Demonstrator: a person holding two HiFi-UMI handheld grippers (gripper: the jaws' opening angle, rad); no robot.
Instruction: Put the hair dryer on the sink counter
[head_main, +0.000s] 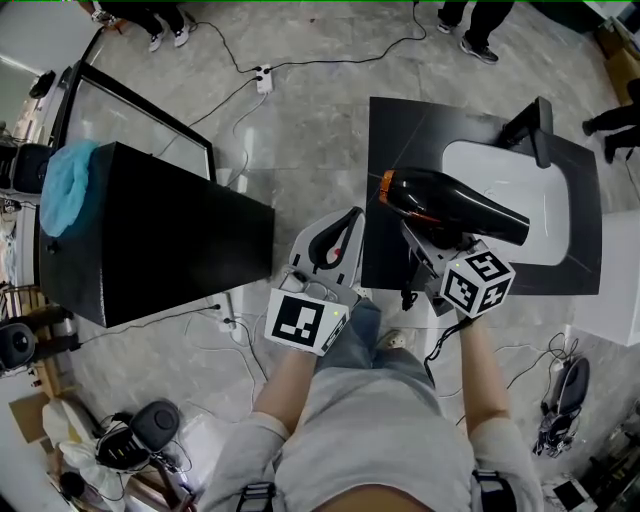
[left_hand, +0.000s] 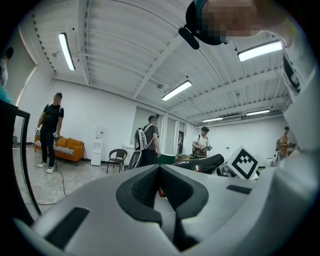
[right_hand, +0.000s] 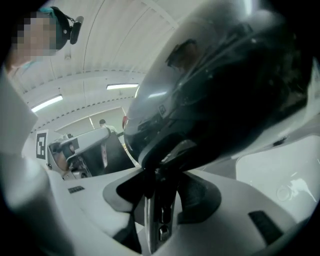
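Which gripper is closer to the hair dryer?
Right. The right gripper is clamped on the handle of the hair dryer, holding it over the sink counter. The left gripper hangs beside the counter's edge, apart from the dryer.

Head view steeply down, each gripper view close along its jaws, all sharing the hair dryer (head_main: 450, 205)

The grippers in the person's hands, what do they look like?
The left gripper and right gripper are light grey plastic, each with two curved jaws lined with dark pads. Each carries a white cube printed with black square markers. The person wears a grey short-sleeved shirt.
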